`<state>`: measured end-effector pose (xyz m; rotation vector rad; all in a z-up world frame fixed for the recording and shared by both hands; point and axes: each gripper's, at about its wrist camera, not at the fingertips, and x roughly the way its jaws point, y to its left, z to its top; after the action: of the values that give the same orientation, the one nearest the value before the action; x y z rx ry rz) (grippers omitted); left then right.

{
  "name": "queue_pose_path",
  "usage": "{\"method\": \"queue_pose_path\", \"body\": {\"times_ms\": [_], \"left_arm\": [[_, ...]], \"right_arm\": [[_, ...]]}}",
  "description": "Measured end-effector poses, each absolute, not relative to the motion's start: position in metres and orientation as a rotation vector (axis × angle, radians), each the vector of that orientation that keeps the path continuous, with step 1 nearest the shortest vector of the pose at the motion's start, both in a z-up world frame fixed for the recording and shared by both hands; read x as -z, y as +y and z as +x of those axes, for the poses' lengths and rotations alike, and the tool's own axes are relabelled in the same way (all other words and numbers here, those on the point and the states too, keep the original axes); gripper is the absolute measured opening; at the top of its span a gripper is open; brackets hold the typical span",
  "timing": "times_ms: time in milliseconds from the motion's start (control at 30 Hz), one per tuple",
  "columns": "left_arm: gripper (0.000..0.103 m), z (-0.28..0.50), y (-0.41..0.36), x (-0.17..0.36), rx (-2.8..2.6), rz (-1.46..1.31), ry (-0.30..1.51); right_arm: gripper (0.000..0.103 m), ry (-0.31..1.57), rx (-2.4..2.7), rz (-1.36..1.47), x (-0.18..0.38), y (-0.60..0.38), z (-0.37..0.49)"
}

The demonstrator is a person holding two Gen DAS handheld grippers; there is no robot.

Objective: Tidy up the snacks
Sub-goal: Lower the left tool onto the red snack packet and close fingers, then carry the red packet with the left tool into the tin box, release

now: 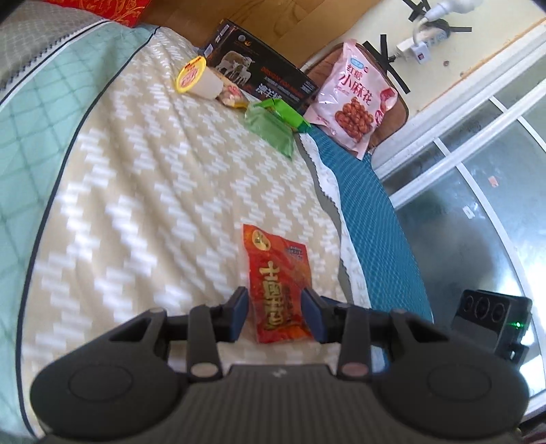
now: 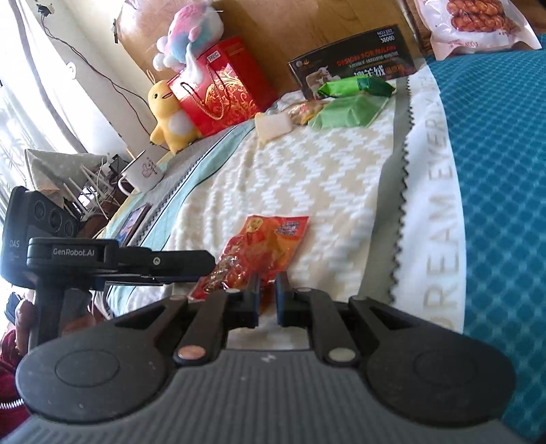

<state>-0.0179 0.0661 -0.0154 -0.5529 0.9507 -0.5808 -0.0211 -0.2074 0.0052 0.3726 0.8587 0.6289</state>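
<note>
Occlusions first. In the left wrist view the lower end of the red snack packet (image 1: 278, 290) is hidden behind the gripper body; the black carton (image 1: 262, 73) at the far end is partly covered by the green wrappers (image 1: 273, 126) in front of it. Print on the carton is mostly too blurred to read. In the right wrist view the pink twist-snack bag (image 2: 477, 24) is cut off by the top edge, and the near corner of the red packet (image 2: 259, 249) sits behind the right gripper's fingers.

Red packet: flat, glossy plastic pouch, orange-red with large yellow characters and a round yellow emblem near the top; crinkled surface with glare. It lies on the cream zigzag blanket (image 1: 153, 205), near the blanket's scalloped edge, well apart from the other snacks.

Left gripper (image 1: 276, 312): jaws spread, one blue pad on each side of the packet's lower half; whether the pads touch the packet is unclear. Right gripper (image 2: 268, 290): jaws drawn close with a narrow gap, red packet material visible in the gap; cannot tell if it is actually pinched.

Textures: blanket is a soft knit chevron weave; beside it a teal diamond-quilted cover (image 1: 375, 218). Far cluster: a white cup with yellow lid (image 1: 196, 77) on its side, a small yellowish packet (image 1: 232, 95) touching it, the green foil wrappers, the pink bag (image 1: 355, 99) leaning upright.
</note>
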Motion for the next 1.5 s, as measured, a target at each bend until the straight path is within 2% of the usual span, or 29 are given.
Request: {"method": "queue_pose_path", "body": {"times_ms": [233,433,500,567,600,667,867,933,1067,1100,1167,1367,1500], "left_arm": [[0.035,-0.028,0.065,0.015,0.581,-0.543,0.956],[0.038,-0.028,0.063,0.010,0.542,-0.497,0.943],[0.039,-0.030,0.060,0.008,0.532,-0.476,0.941],[0.040,-0.030,0.059,0.007,0.527,-0.466,0.939],[0.041,-0.031,0.058,0.007,0.527,-0.463,0.939],[0.042,-0.031,0.058,0.007,0.528,-0.463,0.936],[0.046,-0.031,0.058,0.007,0.540,-0.473,0.934],[0.050,-0.030,0.060,0.008,0.552,-0.484,0.935],[0.073,-0.025,0.065,0.012,0.620,-0.555,0.937],[0.073,-0.024,0.066,0.013,0.632,-0.582,0.938],[0.070,-0.021,0.069,0.016,0.642,-0.604,0.933],[0.038,-0.020,0.078,0.022,0.613,-0.633,0.937],[0.036,-0.020,0.078,0.028,0.670,-0.696,0.946]], "right_arm": [[0.014,0.862,-0.629,0.382,-0.004,-0.209,-0.031],[0.017,0.795,-0.588,0.338,-0.013,-0.211,-0.039],[0.022,0.798,-0.593,0.317,-0.013,-0.209,-0.039],[0.041,0.799,-0.610,0.236,-0.014,-0.203,-0.040],[0.043,0.792,-0.624,0.187,-0.014,-0.200,-0.041],[0.047,0.778,-0.648,0.100,-0.015,-0.191,-0.044],[0.048,0.753,-0.704,0.051,-0.011,-0.181,-0.040],[0.048,0.741,-0.714,0.045,-0.010,-0.179,-0.040],[0.049,0.707,-0.731,0.061,-0.009,-0.177,-0.043],[0.049,0.702,-0.731,0.075,-0.008,-0.177,-0.042],[0.049,0.699,-0.731,0.121,-0.007,-0.180,-0.040],[0.046,0.686,-0.726,0.219,-0.004,-0.186,-0.037],[0.044,0.671,-0.712,0.216,-0.004,-0.185,-0.035]]}}
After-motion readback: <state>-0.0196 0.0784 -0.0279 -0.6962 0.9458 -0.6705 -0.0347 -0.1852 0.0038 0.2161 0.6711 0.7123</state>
